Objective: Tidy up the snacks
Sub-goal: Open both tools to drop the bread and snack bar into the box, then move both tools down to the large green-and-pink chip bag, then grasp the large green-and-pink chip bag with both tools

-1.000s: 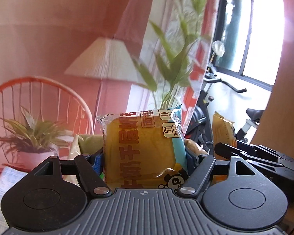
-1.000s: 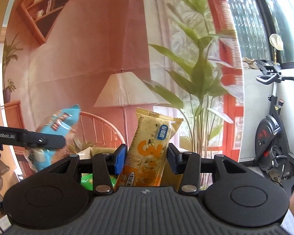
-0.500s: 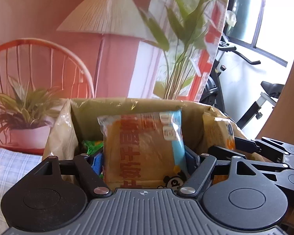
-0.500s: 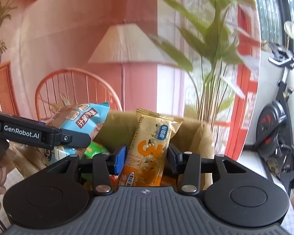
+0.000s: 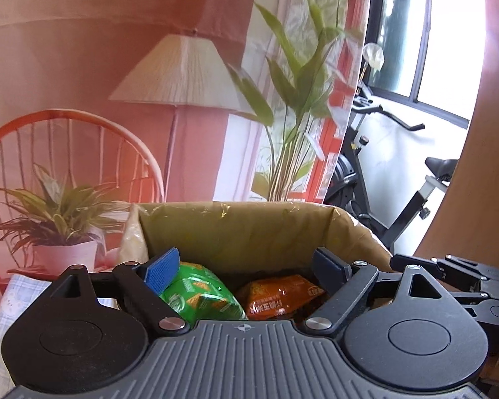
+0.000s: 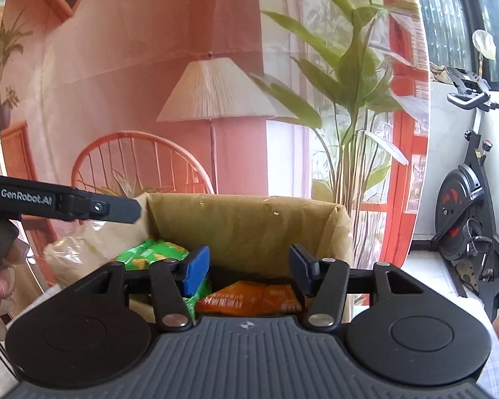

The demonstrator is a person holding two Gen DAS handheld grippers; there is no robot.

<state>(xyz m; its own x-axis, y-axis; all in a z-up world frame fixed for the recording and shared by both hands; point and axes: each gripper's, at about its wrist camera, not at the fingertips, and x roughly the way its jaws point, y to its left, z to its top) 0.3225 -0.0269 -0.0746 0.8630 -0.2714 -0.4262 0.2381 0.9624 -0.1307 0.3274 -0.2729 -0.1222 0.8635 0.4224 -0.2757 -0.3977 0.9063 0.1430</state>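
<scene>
Two snack packs in left wrist view: green pack [image 5: 199, 294] and orange pack [image 5: 279, 296] lie side by side inside lined box [image 5: 236, 229]. Left tool [image 5: 246, 266] spread wide, empty, above them. Right wrist view: right tool [image 6: 248, 266] also apart, empty, over same box [image 6: 249, 222]; green pack [image 6: 149, 254] left, orange pack [image 6: 249, 297] below.

Plastic-lined cardboard box [image 5: 236, 229] (open-topped) with green snack bag [image 5: 199, 296] and orange snack bag [image 5: 276, 296] inside.

box [image 5: 236, 229] top open, packets [image 5: 199, 294] inside
</scene>
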